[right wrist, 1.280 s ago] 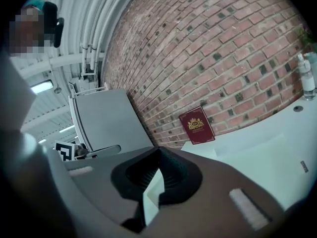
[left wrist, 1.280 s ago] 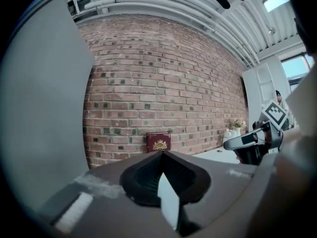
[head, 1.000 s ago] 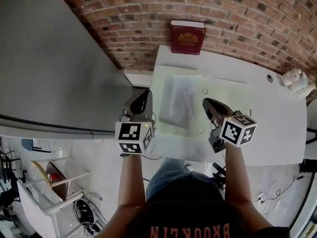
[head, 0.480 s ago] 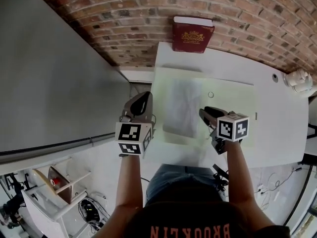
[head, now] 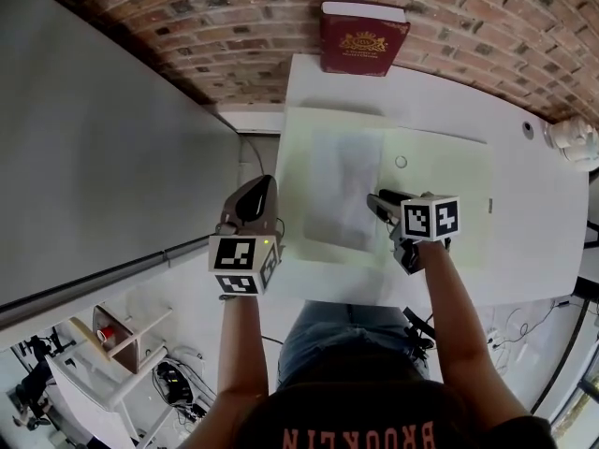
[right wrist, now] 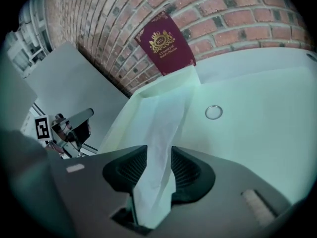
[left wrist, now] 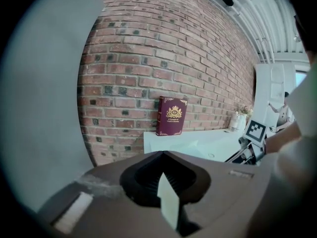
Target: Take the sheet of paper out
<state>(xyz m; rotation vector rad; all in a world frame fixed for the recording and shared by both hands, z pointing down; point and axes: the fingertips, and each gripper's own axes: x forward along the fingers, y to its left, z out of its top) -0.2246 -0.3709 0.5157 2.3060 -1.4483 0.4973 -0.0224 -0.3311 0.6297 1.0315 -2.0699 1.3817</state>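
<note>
1. Left gripper [left wrist: 162, 157]: clenched on the left edge of the folder [head: 435, 195]. A pale strip of that edge shows pinched between the closed jaws. You most likely hold it this way to anchor the folder so it does not travel with the paper.
2. Right gripper [right wrist: 158, 151]: the jaws are opening and the ribbed pads stand off the sheet of paper [head: 342, 190], whose near end runs up between them. This reads as you letting the sheet go, not taking a fresh grip.
3. Sheet of paper: white and slightly rumpled, lying lengthwise over the folder's left half. Only its near end is raised, at your right jaws. Whether it is wholly free of the folder cannot be told from these views.
4. Folder: pale green, flat on the white table [head: 524, 241], with a ring snap [head: 401, 162] just beside the sheet's far right corner.
5. Book [head: 365, 37]: red, propped upright against the brick wall [head: 234, 26]. It is well apart from the work and seems to play no part in it.
</note>
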